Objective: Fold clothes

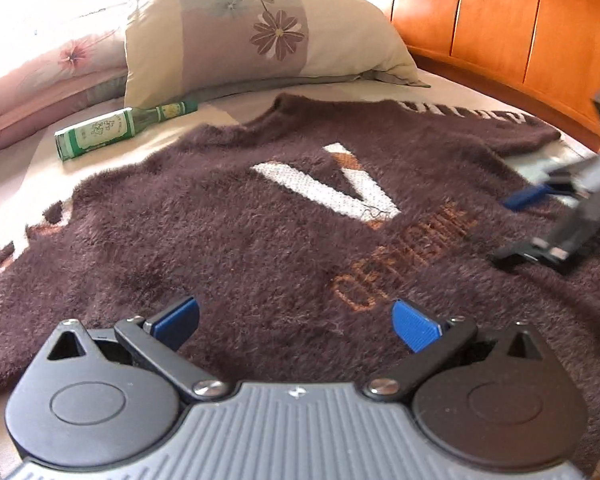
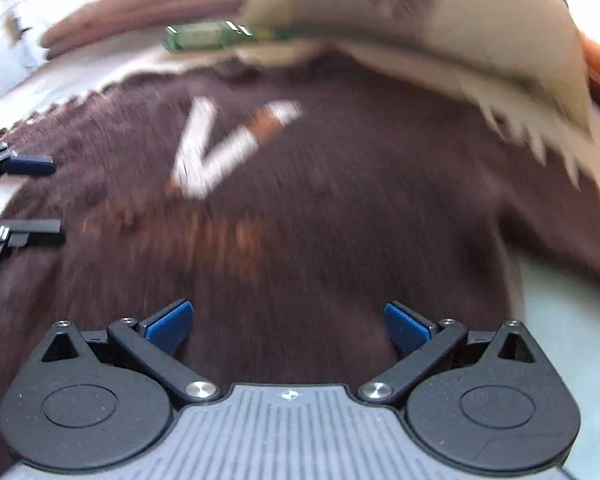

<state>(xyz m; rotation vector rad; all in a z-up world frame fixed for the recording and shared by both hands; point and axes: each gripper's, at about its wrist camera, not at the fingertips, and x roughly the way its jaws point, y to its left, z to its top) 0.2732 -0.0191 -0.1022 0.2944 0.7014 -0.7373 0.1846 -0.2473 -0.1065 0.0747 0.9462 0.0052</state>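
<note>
A fuzzy dark brown sweater point(image 1: 228, 232) with a white V and orange lettering lies spread flat on the bed. My left gripper point(image 1: 296, 324) hovers low over its near part, open, nothing between its blue pads. In the left wrist view my right gripper point(image 1: 516, 228) shows at the right edge over the sweater, its fingers spread. The right wrist view is motion-blurred: the same sweater point(image 2: 340, 208) fills it, my right gripper point(image 2: 288, 326) is open above it, and my left gripper's fingers point(image 2: 32, 166) show at the left edge.
A green glass bottle point(image 1: 116, 130) lies on the sheet just beyond the sweater, against a flowered pillow point(image 1: 256, 28). An orange wooden headboard point(image 1: 512, 20) curves along the right. A pink pillow point(image 1: 48, 68) sits at the left. The bottle point(image 2: 204, 36) also shows blurred in the right wrist view.
</note>
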